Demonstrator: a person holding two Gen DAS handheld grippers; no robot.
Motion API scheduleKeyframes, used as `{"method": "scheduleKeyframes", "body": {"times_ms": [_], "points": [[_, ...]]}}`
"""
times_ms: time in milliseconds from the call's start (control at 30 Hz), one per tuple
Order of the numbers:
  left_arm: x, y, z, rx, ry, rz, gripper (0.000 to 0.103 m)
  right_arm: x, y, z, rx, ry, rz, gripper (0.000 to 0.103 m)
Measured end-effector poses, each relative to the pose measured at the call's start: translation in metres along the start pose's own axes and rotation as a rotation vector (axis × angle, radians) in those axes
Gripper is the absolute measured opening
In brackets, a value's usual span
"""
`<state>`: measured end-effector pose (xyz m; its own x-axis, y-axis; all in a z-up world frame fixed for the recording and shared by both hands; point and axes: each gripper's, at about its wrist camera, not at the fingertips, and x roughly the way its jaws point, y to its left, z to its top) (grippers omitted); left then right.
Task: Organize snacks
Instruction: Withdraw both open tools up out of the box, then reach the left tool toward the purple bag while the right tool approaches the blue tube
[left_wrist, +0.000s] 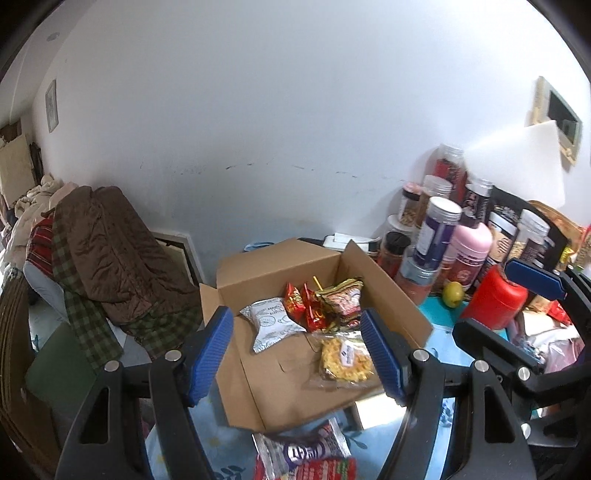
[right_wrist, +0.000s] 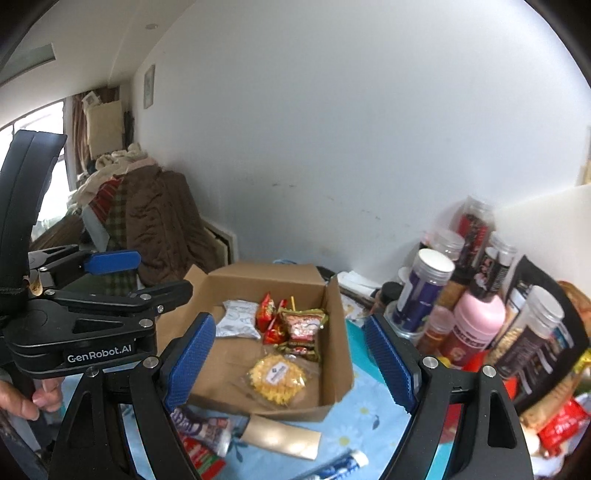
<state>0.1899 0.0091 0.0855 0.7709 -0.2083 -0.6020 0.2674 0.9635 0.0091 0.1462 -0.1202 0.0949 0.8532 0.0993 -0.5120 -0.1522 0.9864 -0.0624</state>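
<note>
Both my left gripper (left_wrist: 297, 350) and right gripper (right_wrist: 290, 360) are wide apart, holding nothing. The cardboard box (right_wrist: 334, 332) with snacks sits mid-frame. Reaching low for the purple packet (left_wrist: 306, 448), I might bump the box.

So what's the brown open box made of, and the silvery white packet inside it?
The brown open box looks like plain cardboard: matte tan walls, folded flaps, a cut tab slot in the floor. The silvery white packet seems to be thin foil-lined plastic film, judging by its crinkles, crimped edges and dull shine, though printed paper cannot be ruled out.
</note>
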Motion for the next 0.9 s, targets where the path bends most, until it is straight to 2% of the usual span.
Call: {"method": "scheduleKeyframes", "body": {"times_ms": [67,167,233,567,800,900], "points": [[-0.011,-0.002,-0.005,0.003,-0.01,-0.005,0.071,-0.01,0.002,-0.003,-0.002,-0.011,-0.007,0.087],[-0.025,-0.003,-0.014,0.001,-0.023,-0.021,0.083,-0.024,0.007,-0.008,-0.013,-0.023,-0.022,0.087],[-0.035,-0.004,-0.021,0.0,-0.039,-0.021,0.087,-0.031,0.01,-0.012,-0.018,-0.03,-0.028,0.087],[-0.064,-0.002,-0.052,-0.015,-0.046,-0.061,0.087,-0.068,0.02,-0.044,0.002,-0.057,-0.014,0.09],[-0.08,-0.008,-0.077,0.012,-0.064,-0.038,0.087,-0.081,0.025,-0.07,0.029,-0.039,-0.04,0.091],[-0.084,-0.01,-0.091,0.007,-0.066,-0.075,0.087,-0.082,0.026,-0.082,0.048,-0.024,-0.043,0.091]]}}
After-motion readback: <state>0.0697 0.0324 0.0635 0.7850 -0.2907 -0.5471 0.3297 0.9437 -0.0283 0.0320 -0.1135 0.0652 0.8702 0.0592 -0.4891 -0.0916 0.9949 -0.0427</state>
